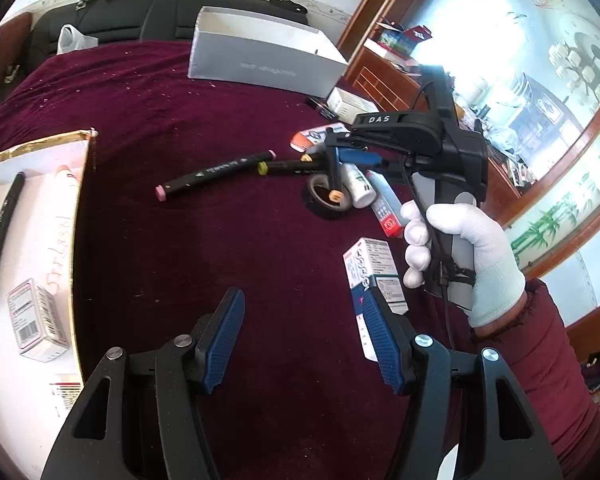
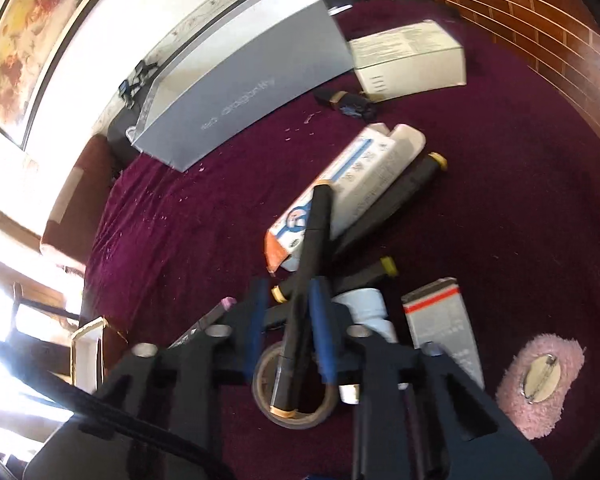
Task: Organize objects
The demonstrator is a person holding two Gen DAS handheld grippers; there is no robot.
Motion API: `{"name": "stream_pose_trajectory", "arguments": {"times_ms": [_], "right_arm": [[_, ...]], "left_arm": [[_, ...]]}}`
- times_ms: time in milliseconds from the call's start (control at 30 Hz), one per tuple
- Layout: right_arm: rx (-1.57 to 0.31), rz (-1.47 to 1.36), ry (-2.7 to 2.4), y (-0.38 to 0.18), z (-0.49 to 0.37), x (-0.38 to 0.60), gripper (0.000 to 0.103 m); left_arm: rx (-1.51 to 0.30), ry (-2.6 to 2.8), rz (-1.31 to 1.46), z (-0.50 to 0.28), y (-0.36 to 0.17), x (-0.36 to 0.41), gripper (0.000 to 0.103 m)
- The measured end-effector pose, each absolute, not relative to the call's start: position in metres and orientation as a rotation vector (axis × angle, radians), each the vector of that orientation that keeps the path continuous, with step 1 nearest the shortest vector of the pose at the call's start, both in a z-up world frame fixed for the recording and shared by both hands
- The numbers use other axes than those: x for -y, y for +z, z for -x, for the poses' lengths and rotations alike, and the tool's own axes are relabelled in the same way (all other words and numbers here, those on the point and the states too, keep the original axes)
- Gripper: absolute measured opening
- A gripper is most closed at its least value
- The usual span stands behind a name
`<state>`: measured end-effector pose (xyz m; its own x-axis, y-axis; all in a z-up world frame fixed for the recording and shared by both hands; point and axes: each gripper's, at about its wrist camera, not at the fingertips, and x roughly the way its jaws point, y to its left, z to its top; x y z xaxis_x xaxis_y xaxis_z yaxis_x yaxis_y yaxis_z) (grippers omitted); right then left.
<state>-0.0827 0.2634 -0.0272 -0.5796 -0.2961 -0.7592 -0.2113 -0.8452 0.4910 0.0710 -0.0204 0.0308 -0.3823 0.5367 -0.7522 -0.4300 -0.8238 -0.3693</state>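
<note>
Maroon bed cover [image 1: 220, 260]: right claw [image 2: 290, 320] narrowed on a black marker [image 2: 306, 280] running lengthwise between its fingers, above the tape roll [image 2: 296, 412]; left claw [image 1: 300, 344] wide, empty.

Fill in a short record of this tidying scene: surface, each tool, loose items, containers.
surface: dark red cloth
right gripper: jaws closed on a black marker
left gripper: jaws open, empty, above the cloth
loose items: pink-capped marker, tape roll, small boxes
containers: grey box; gold-edged box holding a marker
</note>
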Motion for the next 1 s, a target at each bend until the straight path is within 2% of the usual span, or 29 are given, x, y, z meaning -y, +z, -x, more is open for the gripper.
{"name": "stream_pose_trajectory", "arguments": {"times_ms": [167,233,300,367,500,733,867,967,1000], "right_arm": [[0.748,-1.506,-2.695,-0.029,0.095,-0.252,0.028],[0.784,-1.499,-2.676,-0.030,0.097,-0.252,0.013],[0.778,-1.478,-2.662,-0.030,0.093,-0.252,0.011],[0.825,-1.432,-2.626,-0.029,0.086,-0.257,0.003],[0.949,-1.283,-2.510,-0.016,0.054,-0.273,0.003],[0.915,-1.110,-2.530,0.009,-0.029,-0.291,0.004],[0.905,-1.126,-2.556,0.004,-0.056,-0.300,0.009],[0.898,-1.132,-2.587,0.001,-0.070,-0.307,0.009],[0.898,-1.129,-2.595,0.002,-0.074,-0.307,0.013]], "left_arm": [[0.156,2.223,1.269,-0.070,0.030,0.023,0.055],[0.157,2.216,1.277,-0.069,0.029,0.022,0.055],[0.145,2.213,1.277,-0.069,0.029,0.020,0.055],[0.133,2.206,1.277,-0.069,0.028,0.015,0.055],[0.088,2.184,1.285,-0.070,0.022,-0.002,0.055],[0.050,2.178,1.287,-0.065,0.011,-0.038,0.055],[0.014,2.203,1.275,-0.061,0.006,-0.064,0.055],[-0.078,2.230,1.260,-0.063,-0.001,-0.090,0.055],[-0.124,2.240,1.252,-0.065,-0.004,-0.098,0.056]]}}
